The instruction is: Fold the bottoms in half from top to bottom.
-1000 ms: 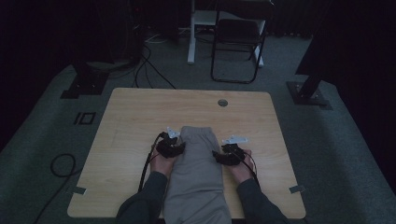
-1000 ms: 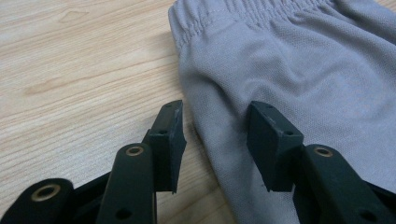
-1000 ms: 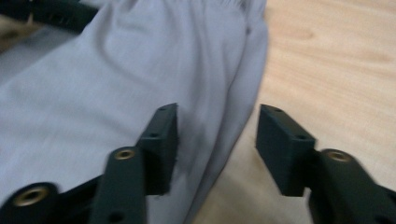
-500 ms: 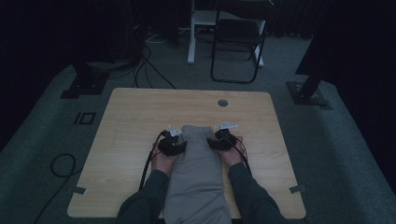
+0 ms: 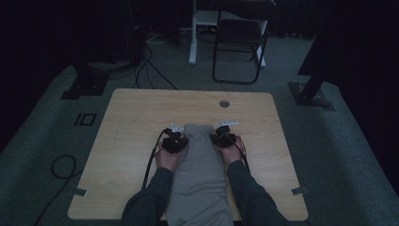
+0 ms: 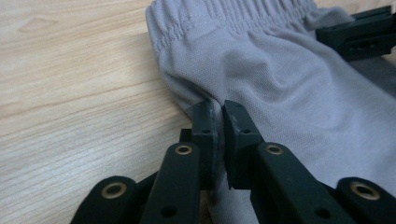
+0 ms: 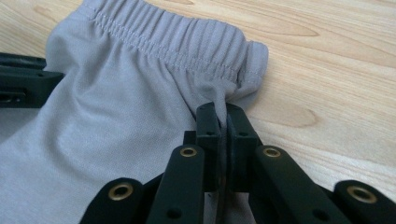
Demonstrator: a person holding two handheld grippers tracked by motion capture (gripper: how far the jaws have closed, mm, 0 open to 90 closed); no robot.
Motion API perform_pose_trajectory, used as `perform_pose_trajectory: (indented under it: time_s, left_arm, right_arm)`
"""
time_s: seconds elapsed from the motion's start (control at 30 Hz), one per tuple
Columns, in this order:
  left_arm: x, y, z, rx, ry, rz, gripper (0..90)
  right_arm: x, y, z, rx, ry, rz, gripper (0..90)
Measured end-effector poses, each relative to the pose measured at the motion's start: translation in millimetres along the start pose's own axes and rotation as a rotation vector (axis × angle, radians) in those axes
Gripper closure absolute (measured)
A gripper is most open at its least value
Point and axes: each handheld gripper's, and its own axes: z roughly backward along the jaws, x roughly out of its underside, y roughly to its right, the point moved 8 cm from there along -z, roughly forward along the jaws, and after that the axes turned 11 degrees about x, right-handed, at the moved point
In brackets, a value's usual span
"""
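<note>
Grey trousers (image 5: pixel 199 174) | no readable writing | left hand-held gripper (image 6: pixel 218 108), right hand-held gripper (image 7: pixel 223 111): just closed, pinching fabric below waistband

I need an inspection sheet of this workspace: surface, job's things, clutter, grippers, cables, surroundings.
Surface: wooden table, round grommet hole near far edge.
Job's things: grey trousers, elastic waistband pointing away from the person.
Clutter: nothing seen.
Grippers: left gripper and right gripper, jaws just closed, each pinching fabric at one side below the waistband.
Cables: black cable trails from the left gripper; floor cables.
Surroundings: folding chair, dark carpet, stand bases.
</note>
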Motion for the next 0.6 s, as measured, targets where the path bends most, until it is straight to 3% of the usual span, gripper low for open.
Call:
perform_pose_trajectory:
  time_s: [0.07, 0.2, 0.4, 0.6]
  left_arm:
    - [-2.3, -4.5, 0.7, 0.007, 0.000, 0.019, 85.3]
    - [-24.5, -10.2, 14.1, 0.006, 0.033, 0.001, 85.7]
    - [-77.5, -7.3, 44.2, -0.008, 0.130, -0.040, 85.9]
    - [-119.5, 0.4, 73.4, 0.002, 0.218, -0.090, 85.8]
  right_arm:
    - [-1.9, 1.9, -1.3, -0.015, -0.008, -0.004, 87.9]
    - [-14.9, 11.6, 3.2, -0.016, 0.021, -0.022, 88.1]
    - [-61.9, 20.0, 31.6, -0.009, 0.129, -0.004, 88.2]
    - [-110.0, 26.2, 67.2, -0.006, 0.264, -0.002, 88.2]
